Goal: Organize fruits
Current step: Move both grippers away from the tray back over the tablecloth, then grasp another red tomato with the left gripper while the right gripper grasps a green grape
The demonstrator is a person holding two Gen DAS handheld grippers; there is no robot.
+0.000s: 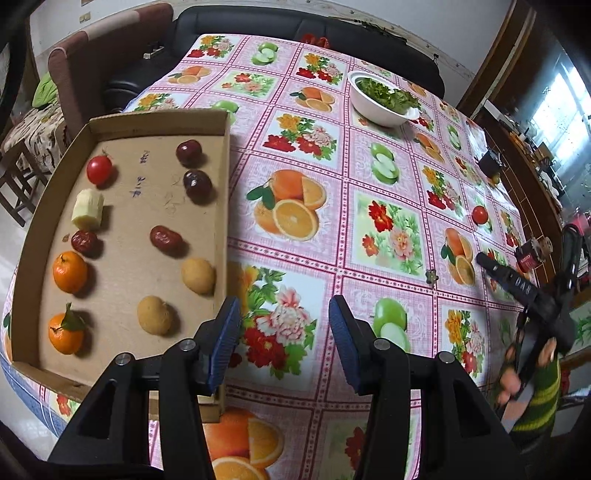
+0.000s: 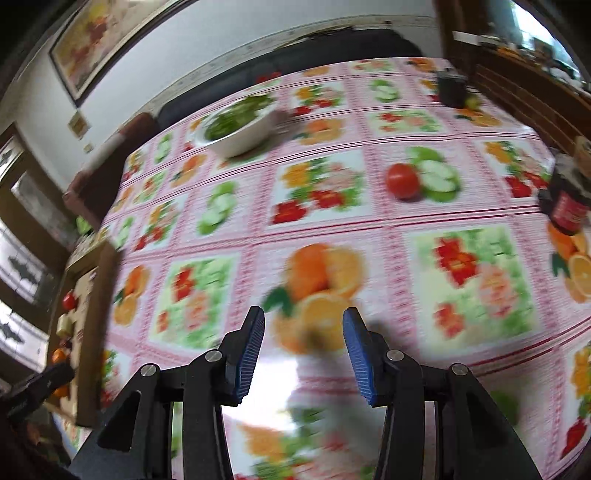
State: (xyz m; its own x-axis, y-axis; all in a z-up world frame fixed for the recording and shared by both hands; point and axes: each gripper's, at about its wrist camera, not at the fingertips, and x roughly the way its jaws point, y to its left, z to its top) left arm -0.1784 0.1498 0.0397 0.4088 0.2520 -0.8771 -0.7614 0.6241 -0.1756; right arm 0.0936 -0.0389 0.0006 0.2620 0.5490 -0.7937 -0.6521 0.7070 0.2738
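A cardboard tray [image 1: 140,206] holds paired fruits: a tomato [image 1: 99,170], a banana piece [image 1: 88,209], two red dates [image 1: 166,240], two mandarins [image 1: 69,272], two dark plums [image 1: 197,184] and two tan round fruits [image 1: 198,275]. A second tomato [image 1: 480,214] [image 2: 402,181] lies loose on the fruit-print tablecloth, far to the right. My left gripper [image 1: 284,306] stands open and empty just right of the tray's near corner. My right gripper [image 2: 304,317] is open and empty over a printed orange, with the loose tomato well ahead of it. The right wrist view is blurred.
A white bowl of greens [image 1: 384,99] [image 2: 236,129] sits toward the far side. A red-labelled jar [image 2: 569,206] and a dark cup [image 2: 452,88] stand near the right edge. A striped sleeve [image 1: 539,398] holds the right gripper. A black sofa [image 1: 258,22] lies beyond the table.
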